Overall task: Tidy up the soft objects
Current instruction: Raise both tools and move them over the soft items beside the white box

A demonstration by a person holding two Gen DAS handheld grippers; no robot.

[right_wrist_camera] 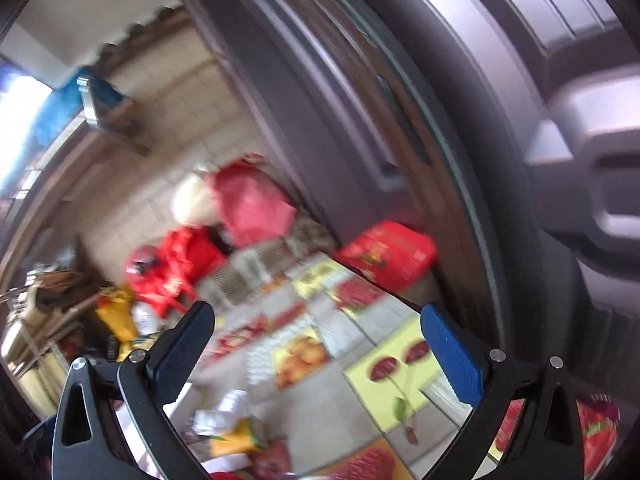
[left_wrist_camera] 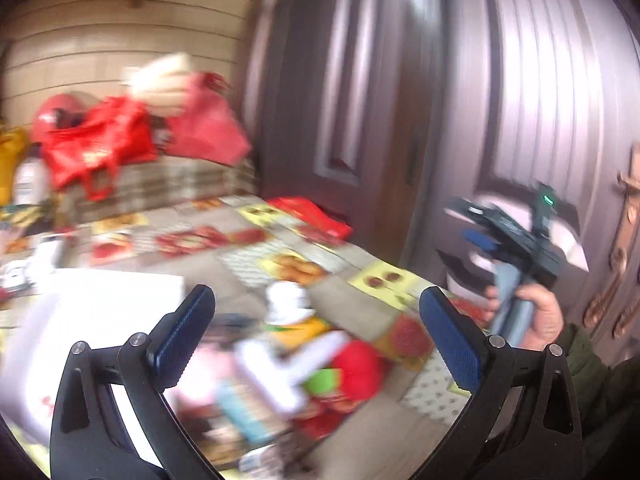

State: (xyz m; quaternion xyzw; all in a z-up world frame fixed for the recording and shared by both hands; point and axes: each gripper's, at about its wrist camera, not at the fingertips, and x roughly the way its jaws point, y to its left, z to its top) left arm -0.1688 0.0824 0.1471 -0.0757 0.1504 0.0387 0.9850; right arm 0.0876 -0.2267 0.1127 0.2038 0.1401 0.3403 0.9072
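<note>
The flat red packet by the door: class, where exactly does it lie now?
The flat red packet lies at the far right edge of the patterned tablecloth, against the grey door, right of the red bags.

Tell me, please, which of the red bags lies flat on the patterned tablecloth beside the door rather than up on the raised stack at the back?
It is the flat red bag at the table's far edge by the door. The other red bags sit heaped on the raised checked stack.

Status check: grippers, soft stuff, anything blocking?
Left gripper open, empty. Right gripper open, empty. Blurred pile of colourful soft toys on patterned tablecloth, untouched. Nothing blocking.
</note>
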